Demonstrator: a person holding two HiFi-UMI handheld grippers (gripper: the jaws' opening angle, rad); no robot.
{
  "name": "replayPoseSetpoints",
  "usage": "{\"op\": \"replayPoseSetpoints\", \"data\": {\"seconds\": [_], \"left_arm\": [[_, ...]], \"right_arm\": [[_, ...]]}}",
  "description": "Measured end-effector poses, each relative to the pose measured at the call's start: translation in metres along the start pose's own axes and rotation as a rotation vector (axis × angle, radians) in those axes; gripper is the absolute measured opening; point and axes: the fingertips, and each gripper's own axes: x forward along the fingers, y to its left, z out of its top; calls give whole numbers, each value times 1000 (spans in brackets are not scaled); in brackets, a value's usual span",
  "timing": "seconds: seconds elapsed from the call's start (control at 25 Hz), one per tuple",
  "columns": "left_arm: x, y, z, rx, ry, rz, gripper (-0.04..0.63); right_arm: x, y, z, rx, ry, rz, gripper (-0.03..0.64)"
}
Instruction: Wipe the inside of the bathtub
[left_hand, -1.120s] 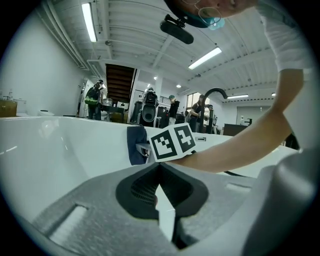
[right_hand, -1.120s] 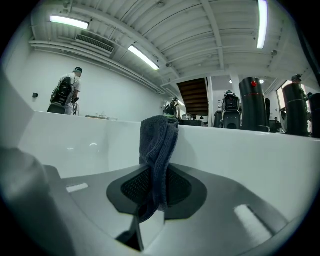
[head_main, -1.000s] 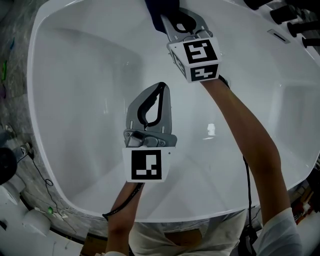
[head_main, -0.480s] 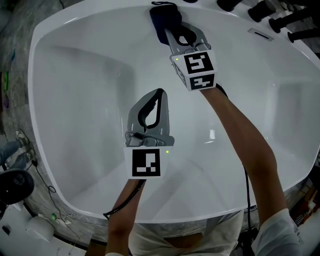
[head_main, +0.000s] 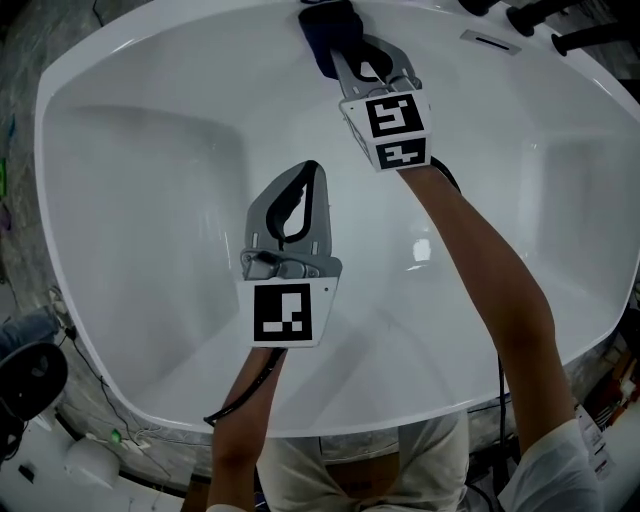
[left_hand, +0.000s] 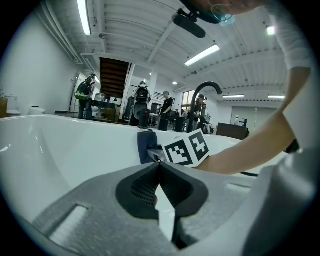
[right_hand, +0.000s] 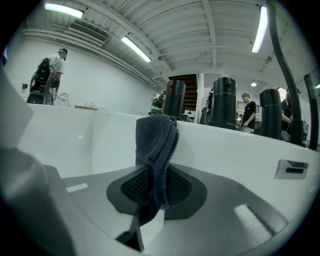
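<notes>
Step in hand, as we judged it: wiping the far wall of the glossy white moulded bathtub (head_main: 150, 220), just under its rim. The right gripper (right_hand: 156, 192) was clenched on a dark blue-grey terry cloth (right_hand: 156, 142). The fabric was pinched between the ribbed pads and stood bunched above them against the tub wall.

To do this well, we reckoned the cloth should be pressed flat to the surface and drawn in overlapping passes along the wall, then down toward the floor. The hard jaw tips should be kept off the finish. The bunched fold offered little contact area, so spreading it would help.

The left gripper (left_hand: 159, 172) hung over the middle of the basin, jaws closed tip to tip on nothing, clear of the working arm.

The tub surface read uniformly white and shiny, with a bright reflection on the floor beside the right forearm (head_main: 480, 250). We could make out no marks or residue
</notes>
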Motion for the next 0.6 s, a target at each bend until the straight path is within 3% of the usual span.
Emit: {"op": "replayPoseSetpoints", "data": {"seconds": [0.6], "left_arm": [[38,-68,18,56,5,-80,0]], "right_arm": [[-46,-87,-27,13,46,-57,63]]}}
